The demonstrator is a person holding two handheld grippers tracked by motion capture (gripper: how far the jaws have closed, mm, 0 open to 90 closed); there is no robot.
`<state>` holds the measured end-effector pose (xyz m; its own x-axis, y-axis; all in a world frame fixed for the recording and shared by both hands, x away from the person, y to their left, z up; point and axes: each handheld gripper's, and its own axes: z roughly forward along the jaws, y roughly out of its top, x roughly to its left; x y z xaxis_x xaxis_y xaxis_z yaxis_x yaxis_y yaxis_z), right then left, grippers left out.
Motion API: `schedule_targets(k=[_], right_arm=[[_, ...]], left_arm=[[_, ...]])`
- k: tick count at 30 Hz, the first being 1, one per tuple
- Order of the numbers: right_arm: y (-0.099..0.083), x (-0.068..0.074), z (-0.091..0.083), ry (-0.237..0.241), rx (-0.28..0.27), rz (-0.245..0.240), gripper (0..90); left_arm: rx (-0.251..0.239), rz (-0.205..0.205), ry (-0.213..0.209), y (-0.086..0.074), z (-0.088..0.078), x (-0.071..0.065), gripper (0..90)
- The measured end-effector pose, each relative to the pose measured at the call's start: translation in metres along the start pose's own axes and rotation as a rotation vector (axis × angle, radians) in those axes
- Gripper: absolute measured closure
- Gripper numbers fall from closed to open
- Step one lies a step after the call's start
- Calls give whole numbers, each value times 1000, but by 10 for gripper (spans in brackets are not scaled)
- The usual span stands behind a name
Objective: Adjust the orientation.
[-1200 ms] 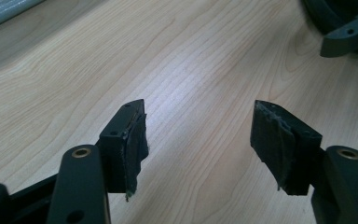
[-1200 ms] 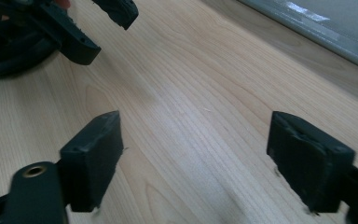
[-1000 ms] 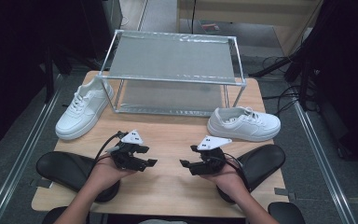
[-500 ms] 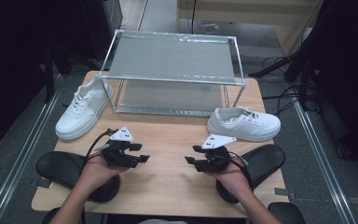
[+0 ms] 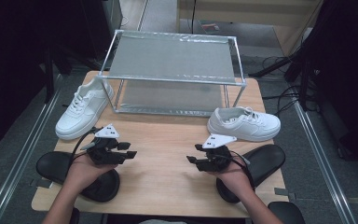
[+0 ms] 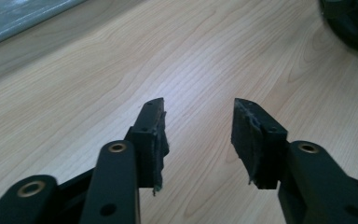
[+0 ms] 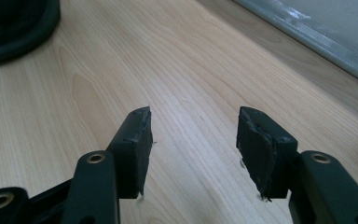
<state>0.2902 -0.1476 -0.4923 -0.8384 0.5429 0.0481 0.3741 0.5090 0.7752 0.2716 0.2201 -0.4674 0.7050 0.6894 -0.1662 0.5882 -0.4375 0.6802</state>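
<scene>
Low over the wooden table [image 5: 168, 144] I hold both grippers, jaws pointing at each other. My left gripper [image 5: 129, 150] is open; its jaws have just been closing, with nothing but bare wood between them [image 6: 199, 112]. My right gripper [image 5: 193, 154] is open too; its jaws have just been opening a little, and nothing is between them [image 7: 194, 116]. One white sneaker [image 5: 81, 109] lies at the table's left edge and another white sneaker [image 5: 244, 123] at the right. A black slipper [image 5: 51, 164] lies under my left hand, and a second black slipper [image 5: 263, 161] lies under my right.
A metal shoe rack [image 5: 172, 60] with two mesh shelves stands at the back of the table. Its lower shelf edge [image 7: 317, 32] shows in the right gripper view. Black cables trail from both grippers. Dark floor and metal rails run along both sides of the table.
My left hand has carried its gripper to the left, away from the table's middle. The right hand has stayed about where it was.
</scene>
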Motion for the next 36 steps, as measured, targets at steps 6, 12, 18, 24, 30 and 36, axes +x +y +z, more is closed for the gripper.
schedule_targets(k=[6, 12, 18, 24, 30, 36], right_arm=[[2, -4, 1, 1, -3, 2, 449], [5, -3, 8, 18, 10, 19, 423], [8, -1, 11, 40, 9, 15, 419], [10, 0, 15, 50, 21, 16, 415], [12, 1, 18, 59, 31, 14, 413], [12, 1, 19, 65, 33, 11, 414]], left_arm=[[5, -27, 23, -7, -10, 7, 617], [-22, -57, 51, -18, -24, 14, 619], [-40, -94, 86, -30, -37, 20, 641], [-48, -130, 105, -41, -49, 26, 645], [-53, -158, 123, -54, -64, 34, 666], [-51, -189, 155, -69, -78, 42, 765]])
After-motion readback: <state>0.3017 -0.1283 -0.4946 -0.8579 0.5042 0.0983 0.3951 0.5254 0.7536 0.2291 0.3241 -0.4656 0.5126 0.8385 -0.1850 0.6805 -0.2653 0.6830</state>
